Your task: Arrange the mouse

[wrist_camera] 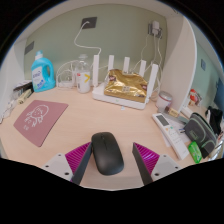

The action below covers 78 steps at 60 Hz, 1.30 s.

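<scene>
A black computer mouse (106, 153) lies on the light wooden table (90, 118), between my gripper's (110, 160) two fingers. The left magenta pad (78, 155) is close against the mouse's side. The right pad (146, 155) stands a little off it, with a gap showing. The gripper is open around the mouse. A pink mouse mat (40, 118) with a white drawing lies flat on the table, ahead and to the left of the fingers, apart from the mouse.
A white router with antennas and a gold box (125, 88) sits at the middle back. A blue detergent bottle (42, 72) and glass cups (75, 73) stand back left. A white remote (168, 133) and dark items lie right.
</scene>
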Available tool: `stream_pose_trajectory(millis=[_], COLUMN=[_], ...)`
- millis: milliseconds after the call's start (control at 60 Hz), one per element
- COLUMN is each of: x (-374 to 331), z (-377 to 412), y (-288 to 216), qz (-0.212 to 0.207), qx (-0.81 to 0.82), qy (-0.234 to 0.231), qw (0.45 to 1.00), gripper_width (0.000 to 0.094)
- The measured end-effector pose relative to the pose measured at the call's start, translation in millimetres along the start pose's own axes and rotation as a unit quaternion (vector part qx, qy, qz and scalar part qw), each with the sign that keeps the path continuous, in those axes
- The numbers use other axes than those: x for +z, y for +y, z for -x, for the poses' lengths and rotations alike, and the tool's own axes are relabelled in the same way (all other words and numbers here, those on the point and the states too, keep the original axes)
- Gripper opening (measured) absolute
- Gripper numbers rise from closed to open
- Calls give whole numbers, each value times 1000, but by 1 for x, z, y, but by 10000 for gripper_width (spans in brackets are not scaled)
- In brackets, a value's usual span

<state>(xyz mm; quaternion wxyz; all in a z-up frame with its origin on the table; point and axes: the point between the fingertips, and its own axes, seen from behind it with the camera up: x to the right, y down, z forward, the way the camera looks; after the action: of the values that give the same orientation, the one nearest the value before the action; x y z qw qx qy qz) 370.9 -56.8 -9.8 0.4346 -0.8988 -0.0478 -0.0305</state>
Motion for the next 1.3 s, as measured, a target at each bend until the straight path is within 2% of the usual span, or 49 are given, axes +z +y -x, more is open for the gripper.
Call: stream_pose_trajectory(millis=[50,100,167,217,317,433,500,567,667,783,883,967,1017,1083,1133,1217,1300], x=[7,12,14,15,14,13,8,-5,-39,-92,-125,-125,-108,-70,-33,15,42], z=[0,2,4,12,11,9,5,-1,-5,16,65,120,161,205,236,272,286], y=[-4,-5,-7,-8,-8,-7,-9,-25,-80,-174,-247,-276,-272,-252,-218,-159,-123], qz=[-1,-1,0,-5,-10,11,21,14,-28,-109,-170,-191,-184,-142,-106,-37,-2], qx=[12,26,31,20,-3,2,3,10,36,67,71,63,67,72,69,68,54], qy=[-5,-14,-19,-27,-7,18,48,80,120,137,120,90,65,37,20,8,12], qw=[1000,1000,999,999,1000,1000,999,997,992,982,976,975,979,986,992,997,998], gripper_width=[811,747,638,499,448,376,352,354,355,357,353,353,352,351,350,352,353])
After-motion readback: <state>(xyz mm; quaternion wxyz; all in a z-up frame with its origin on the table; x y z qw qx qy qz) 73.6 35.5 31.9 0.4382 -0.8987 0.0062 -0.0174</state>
